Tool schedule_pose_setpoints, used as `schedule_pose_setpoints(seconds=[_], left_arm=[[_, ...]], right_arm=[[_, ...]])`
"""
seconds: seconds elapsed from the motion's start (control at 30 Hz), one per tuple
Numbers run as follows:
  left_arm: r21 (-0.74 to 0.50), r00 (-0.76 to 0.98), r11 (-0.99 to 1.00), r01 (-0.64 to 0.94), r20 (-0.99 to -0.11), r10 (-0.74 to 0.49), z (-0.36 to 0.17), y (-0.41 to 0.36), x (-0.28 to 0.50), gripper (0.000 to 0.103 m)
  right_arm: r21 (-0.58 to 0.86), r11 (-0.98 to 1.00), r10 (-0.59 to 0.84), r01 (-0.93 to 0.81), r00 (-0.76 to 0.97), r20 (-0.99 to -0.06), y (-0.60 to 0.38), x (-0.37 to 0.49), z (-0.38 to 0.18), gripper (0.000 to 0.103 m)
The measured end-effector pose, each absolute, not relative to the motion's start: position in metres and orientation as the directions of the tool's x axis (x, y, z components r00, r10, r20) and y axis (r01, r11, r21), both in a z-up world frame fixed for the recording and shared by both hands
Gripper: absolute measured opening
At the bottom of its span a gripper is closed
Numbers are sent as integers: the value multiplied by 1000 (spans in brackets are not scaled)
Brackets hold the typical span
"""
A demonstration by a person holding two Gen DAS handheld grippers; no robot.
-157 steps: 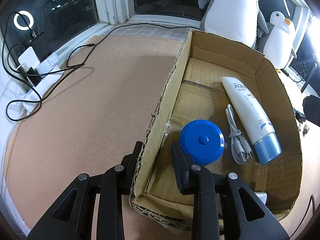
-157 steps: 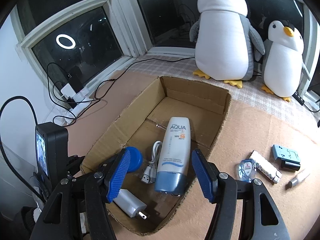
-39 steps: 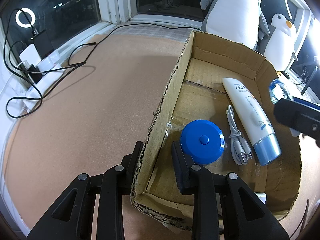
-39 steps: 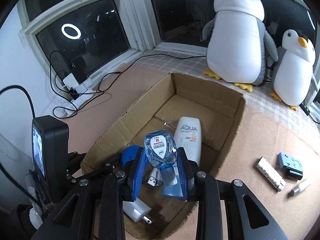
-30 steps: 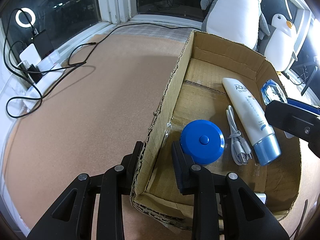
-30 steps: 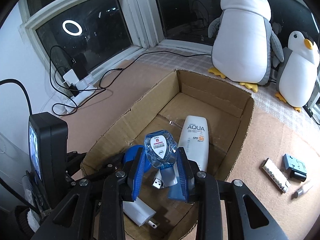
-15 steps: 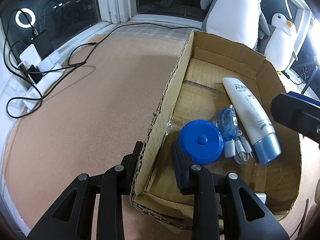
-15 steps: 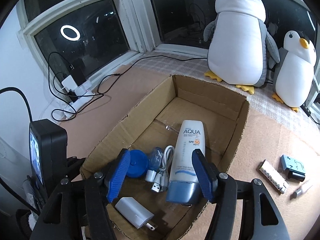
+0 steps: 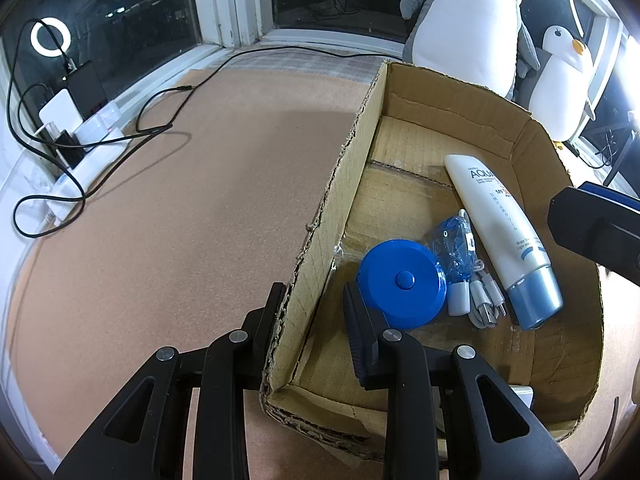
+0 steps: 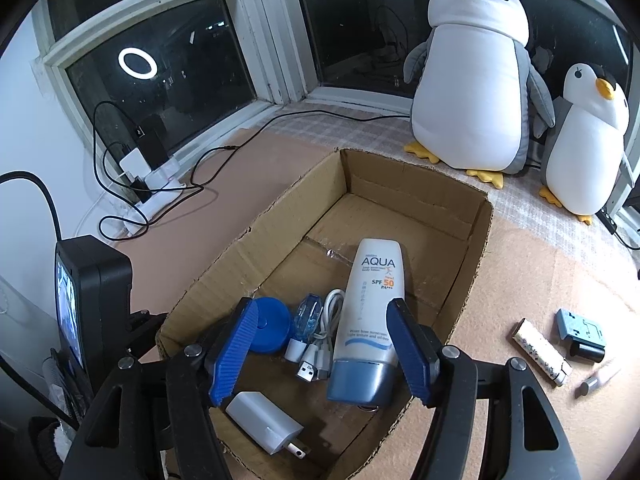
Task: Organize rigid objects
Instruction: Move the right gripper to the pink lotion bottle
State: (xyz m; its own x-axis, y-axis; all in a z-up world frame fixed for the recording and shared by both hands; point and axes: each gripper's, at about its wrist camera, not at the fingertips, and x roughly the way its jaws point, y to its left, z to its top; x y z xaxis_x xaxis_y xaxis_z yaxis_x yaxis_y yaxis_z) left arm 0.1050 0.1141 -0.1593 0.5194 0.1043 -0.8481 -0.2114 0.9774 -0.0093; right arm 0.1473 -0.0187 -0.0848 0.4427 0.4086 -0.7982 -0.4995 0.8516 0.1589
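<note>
An open cardboard box (image 10: 478,240) (image 9: 340,184) holds a white AQUA tube (image 10: 370,312) (image 9: 500,236), a round blue case (image 10: 272,324) (image 9: 402,282), a clear blue packet (image 10: 308,314) (image 9: 456,246), a white USB cable (image 10: 320,340) and a white charger (image 10: 264,424). My right gripper (image 10: 324,354) is open and empty above the box's near end. My left gripper (image 9: 316,320) straddles the box's left wall, its fingers (image 9: 360,320) close on both sides.
On the mat right of the box lie a white battery pack (image 10: 540,350), a light blue block (image 10: 580,326), a black cylinder (image 10: 586,350) and a small pen-like item (image 10: 598,380). Two plush penguins (image 10: 476,72) stand behind. Cables and a power strip (image 10: 156,192) lie at left.
My right gripper opened and let go of the clear blue packet, which now lies in the box between the blue case and the cable. The left gripper has not moved.
</note>
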Motion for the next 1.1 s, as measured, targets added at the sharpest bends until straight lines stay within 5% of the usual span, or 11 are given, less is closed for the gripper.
schedule_pose_setpoints(seconds=[0.57, 1.1], left_arm=[[-9, 519, 977, -211, -848, 105, -159, 114, 105, 27], [-9, 520, 977, -211, -848, 105, -159, 114, 105, 27]], right_arm=[[163, 889, 371, -429, 464, -804, -60, 142, -86, 63], [206, 977, 201, -48, 511, -836, -215, 156, -107, 63]])
